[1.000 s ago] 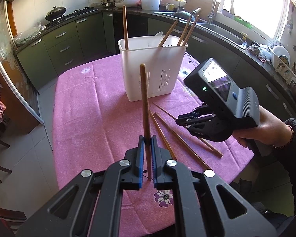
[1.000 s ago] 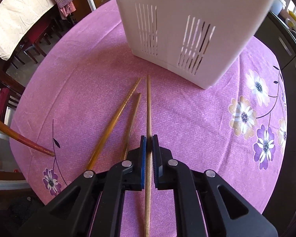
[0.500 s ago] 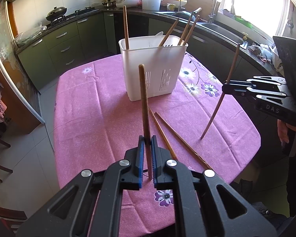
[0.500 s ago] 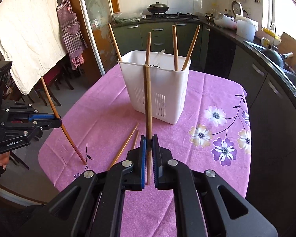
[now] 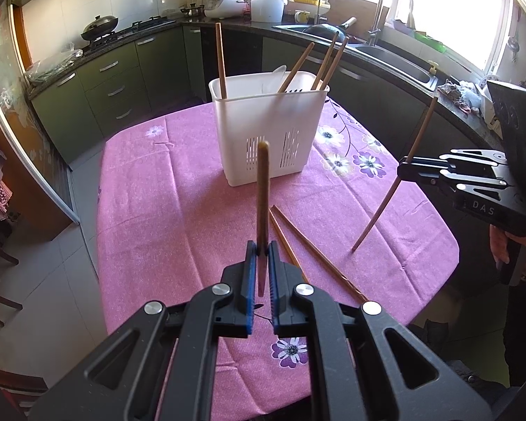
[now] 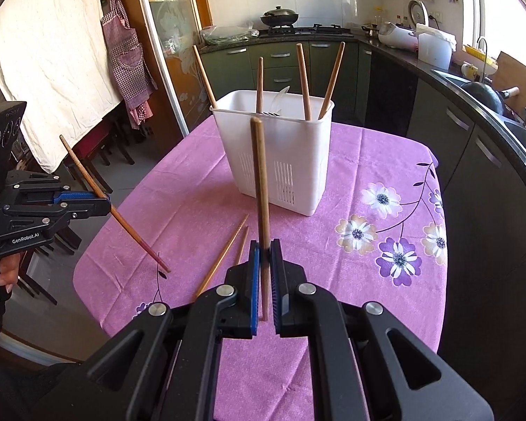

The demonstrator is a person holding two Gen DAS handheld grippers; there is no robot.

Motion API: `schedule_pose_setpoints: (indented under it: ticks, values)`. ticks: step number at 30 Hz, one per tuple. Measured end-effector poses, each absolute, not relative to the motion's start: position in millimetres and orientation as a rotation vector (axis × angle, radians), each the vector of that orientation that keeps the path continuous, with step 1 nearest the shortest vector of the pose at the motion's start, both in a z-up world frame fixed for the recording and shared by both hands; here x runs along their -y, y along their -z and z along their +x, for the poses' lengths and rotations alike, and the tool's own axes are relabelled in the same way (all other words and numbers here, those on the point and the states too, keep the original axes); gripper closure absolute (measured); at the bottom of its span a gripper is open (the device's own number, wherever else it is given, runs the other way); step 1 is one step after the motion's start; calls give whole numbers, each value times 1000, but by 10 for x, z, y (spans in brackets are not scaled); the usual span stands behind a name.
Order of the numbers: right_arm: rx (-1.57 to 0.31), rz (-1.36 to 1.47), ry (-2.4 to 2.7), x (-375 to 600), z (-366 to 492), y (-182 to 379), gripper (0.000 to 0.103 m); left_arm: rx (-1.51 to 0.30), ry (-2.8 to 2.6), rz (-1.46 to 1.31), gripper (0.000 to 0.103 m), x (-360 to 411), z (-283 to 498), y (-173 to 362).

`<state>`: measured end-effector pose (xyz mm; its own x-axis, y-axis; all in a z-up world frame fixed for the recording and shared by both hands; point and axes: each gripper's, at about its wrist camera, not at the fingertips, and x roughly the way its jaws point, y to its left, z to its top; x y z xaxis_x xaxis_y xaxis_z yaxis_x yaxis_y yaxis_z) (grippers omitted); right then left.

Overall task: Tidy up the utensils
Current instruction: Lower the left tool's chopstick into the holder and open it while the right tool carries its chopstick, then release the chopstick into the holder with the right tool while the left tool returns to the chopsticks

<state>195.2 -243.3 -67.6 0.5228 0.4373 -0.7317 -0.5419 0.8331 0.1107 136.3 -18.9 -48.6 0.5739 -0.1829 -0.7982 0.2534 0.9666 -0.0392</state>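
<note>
I've got one chopstick clamped in my left tool (image 5: 259, 277) and one in my right tool (image 6: 264, 277), two loose chopsticks (image 5: 312, 249) on the tabletop (image 5: 164, 210), four standing in the white holder (image 6: 280, 161).

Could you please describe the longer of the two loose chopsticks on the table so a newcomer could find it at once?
Start at the white utensil basket on the pink floral tablecloth. In front of it two wooden chopsticks lie flat, side by side. The longer chopstick is the one nearer the right tool; nothing grips it.
</note>
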Motion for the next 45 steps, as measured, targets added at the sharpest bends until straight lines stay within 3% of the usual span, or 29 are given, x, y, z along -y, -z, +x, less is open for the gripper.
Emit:
schedule_pose_setpoints:
  ticks: [8, 25, 30, 37, 45]
  values:
    - [-833, -136, -599, 2448, 1938, 681, 96, -897, 279, 67, 96, 234, 1564, 118]
    - [-837, -129, -627, 2527, 1956, 705, 96, -672, 228, 103, 96, 557, 2342, -1212]
    - [-837, -138, -638, 2516, 1921, 699, 96, -685, 188, 110, 96, 612, 2695, -1144]
    - [-844, -133, -637, 2560, 1935, 721, 96, -834, 169, 86, 96, 547, 3016, -616]
    - [-847, -138, -643, 2513, 1941, 732, 96, -860, 189, 101, 70, 527, 2762, -521]
